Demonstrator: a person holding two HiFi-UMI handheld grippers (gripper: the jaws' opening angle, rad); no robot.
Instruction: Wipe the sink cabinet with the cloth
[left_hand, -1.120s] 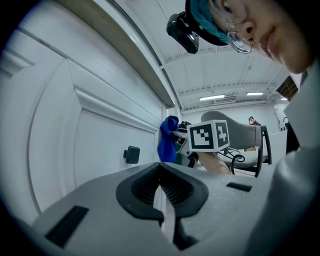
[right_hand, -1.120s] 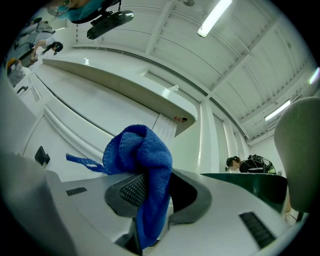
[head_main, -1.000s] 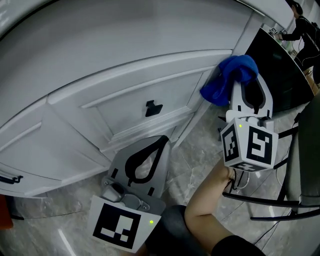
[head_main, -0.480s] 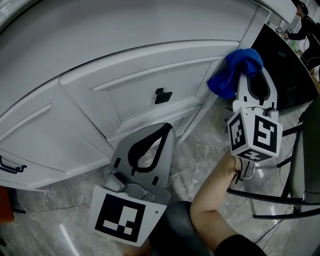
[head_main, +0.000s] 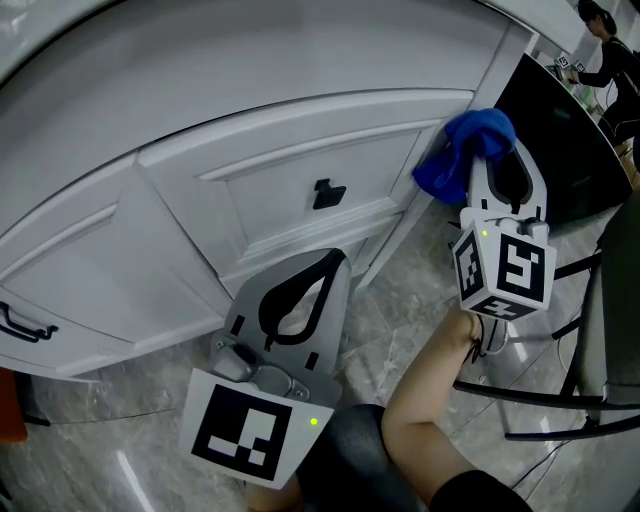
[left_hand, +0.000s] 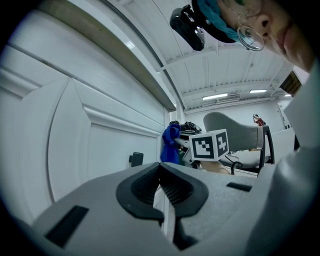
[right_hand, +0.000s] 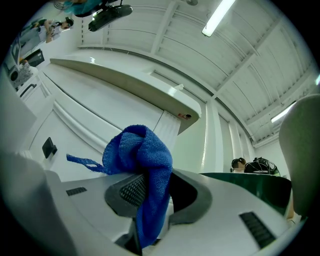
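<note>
Blue cloth (head_main: 465, 155) (right_hand: 140, 150) pinched tight between the jaws of the right tongs (head_main: 503, 160) (right_hand: 152, 175), bunched over their tip and trailing down through the gap, one loose corner out to their left. Just ahead of those tongs, the white sink cabinet (head_main: 300, 150), with the cloth up at the right end of a panelled front beside the corner post; contact with the surface not clear from any view. Left tongs (head_main: 331, 262) (left_hand: 161, 171) lower and well to the left of the right pair, jaws closed to a thin slit, nothing between them, tip toward the foot of the same front. Small black handle (head_main: 328, 193) (left_hand: 135, 159) (right_hand: 49, 147) above and ahead of the left tongs, well to the left of the cloth. Marbled grey floor (head_main: 400, 300) under both. Bare forearm (head_main: 430, 400) behind the right tongs; black chair frame (head_main: 540, 400) to their right.
</note>
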